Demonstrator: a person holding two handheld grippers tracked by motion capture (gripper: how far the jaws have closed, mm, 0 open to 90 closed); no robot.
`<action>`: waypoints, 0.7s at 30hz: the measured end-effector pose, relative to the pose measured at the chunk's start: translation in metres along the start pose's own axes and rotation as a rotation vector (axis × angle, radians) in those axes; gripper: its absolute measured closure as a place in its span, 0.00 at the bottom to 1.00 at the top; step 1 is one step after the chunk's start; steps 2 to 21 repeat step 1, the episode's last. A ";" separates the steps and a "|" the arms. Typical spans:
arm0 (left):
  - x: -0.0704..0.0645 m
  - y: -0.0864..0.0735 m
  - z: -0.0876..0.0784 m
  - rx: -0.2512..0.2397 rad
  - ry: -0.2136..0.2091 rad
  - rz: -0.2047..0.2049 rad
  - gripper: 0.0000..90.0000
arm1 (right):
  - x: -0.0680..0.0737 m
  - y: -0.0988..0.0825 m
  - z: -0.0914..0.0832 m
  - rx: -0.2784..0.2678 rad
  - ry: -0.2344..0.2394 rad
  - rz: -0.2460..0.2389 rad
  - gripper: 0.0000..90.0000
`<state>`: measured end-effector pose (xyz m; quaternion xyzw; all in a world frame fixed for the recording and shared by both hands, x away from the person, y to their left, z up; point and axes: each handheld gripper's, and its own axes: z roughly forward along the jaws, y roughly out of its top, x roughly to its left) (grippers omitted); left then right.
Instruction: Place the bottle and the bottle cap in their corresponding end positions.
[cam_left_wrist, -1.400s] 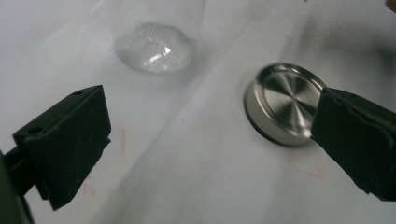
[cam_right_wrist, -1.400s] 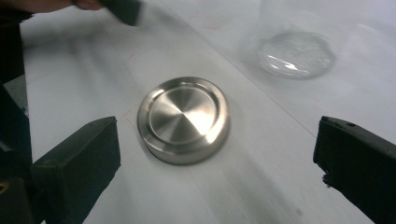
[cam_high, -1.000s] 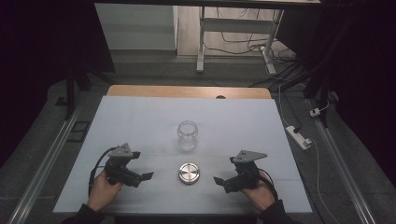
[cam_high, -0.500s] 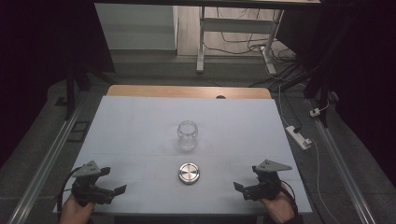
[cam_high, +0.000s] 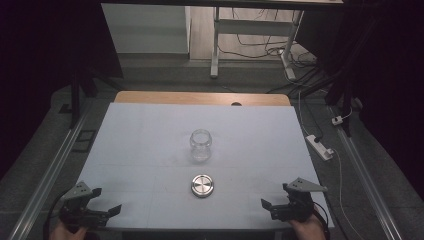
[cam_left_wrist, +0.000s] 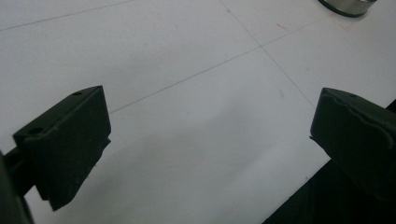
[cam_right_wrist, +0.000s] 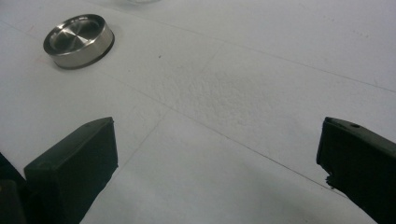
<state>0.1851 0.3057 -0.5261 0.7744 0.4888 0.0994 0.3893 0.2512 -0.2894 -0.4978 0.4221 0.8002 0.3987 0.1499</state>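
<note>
We work at a bench (cam_high: 150, 140) covered with a pale, matte sheet crossed by thin faint lines; a strip of bare wood shows along its far edge. A clear glass jar (cam_high: 200, 145) stands upright near the middle of the sheet, mouth open. Just nearer to us lies its round metal lid (cam_high: 202, 185), flat on the sheet and apart from the jar.

Our left claw (cam_high: 111, 211) sits at the near left corner of the bench, its jaws spread wide with only the pale sheet between them. Our right claw (cam_high: 266, 206) sits at the near right corner, jaws likewise wide apart and holding nothing. Both are well apart from the lid and the jar. In the right gripper view the lid (cam_right_wrist: 79, 40) lies far off to the left of the jaws.

The room around us is dim. Beyond the bench we see a grey floor, the legs of another table (cam_high: 215, 45) with cables under it, and a white power strip (cam_high: 320, 146) on the floor to the right. Metal rails run along both sides.
</note>
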 end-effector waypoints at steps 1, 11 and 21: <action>0.000 0.000 0.000 -0.001 -0.001 0.000 0.00 | 0.000 0.000 0.000 0.005 -0.003 -0.004 0.00; 0.000 0.000 0.000 -0.001 -0.001 0.000 0.00 | 0.000 0.000 0.000 0.005 -0.003 -0.004 0.00; 0.000 0.000 0.000 -0.001 -0.001 0.000 0.00 | 0.000 0.000 0.000 0.005 -0.003 -0.004 0.00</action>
